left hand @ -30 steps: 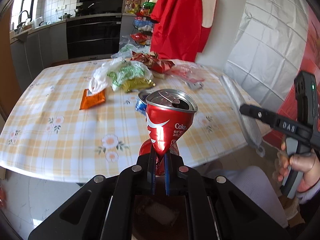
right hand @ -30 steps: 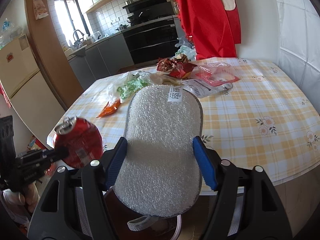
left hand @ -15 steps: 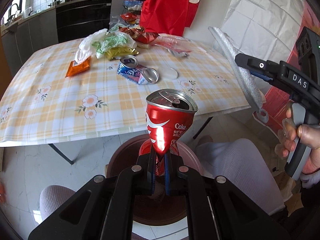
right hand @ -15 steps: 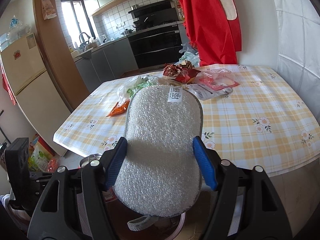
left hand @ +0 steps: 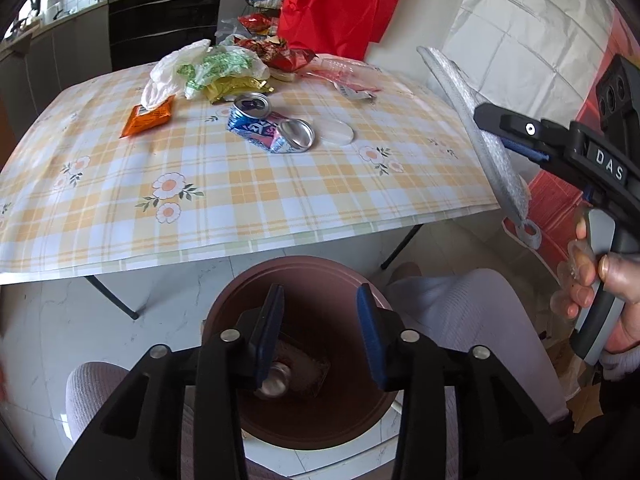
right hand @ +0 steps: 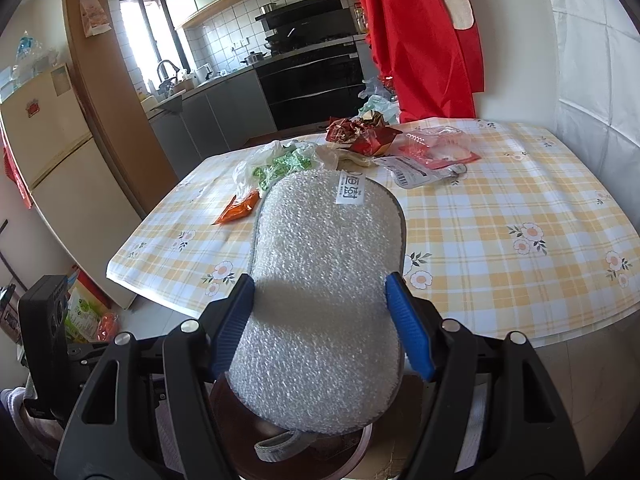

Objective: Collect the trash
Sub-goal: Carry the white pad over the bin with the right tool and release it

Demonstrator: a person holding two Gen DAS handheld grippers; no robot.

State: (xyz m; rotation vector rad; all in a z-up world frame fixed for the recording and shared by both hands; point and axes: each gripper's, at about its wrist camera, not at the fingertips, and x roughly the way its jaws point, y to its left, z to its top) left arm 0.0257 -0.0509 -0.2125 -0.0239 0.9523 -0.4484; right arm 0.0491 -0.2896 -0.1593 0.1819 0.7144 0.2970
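My left gripper is open and empty above a brown bin on the floor in front of the table. The red cola can lies at the bottom of the bin. My right gripper is shut on a grey sponge pad, held above the bin; it shows from the side in the left wrist view. On the checked table lie a crushed blue can, an orange wrapper, a white-green plastic bag, red wrappers and clear packaging.
A round clear lid lies beside the blue can. The person's knees flank the bin. A red garment hangs behind the table. Kitchen counters and a fridge stand to the left.
My left gripper opened and the red cola can dropped from it into the bin. The right gripper kept hold of the sponge pad.
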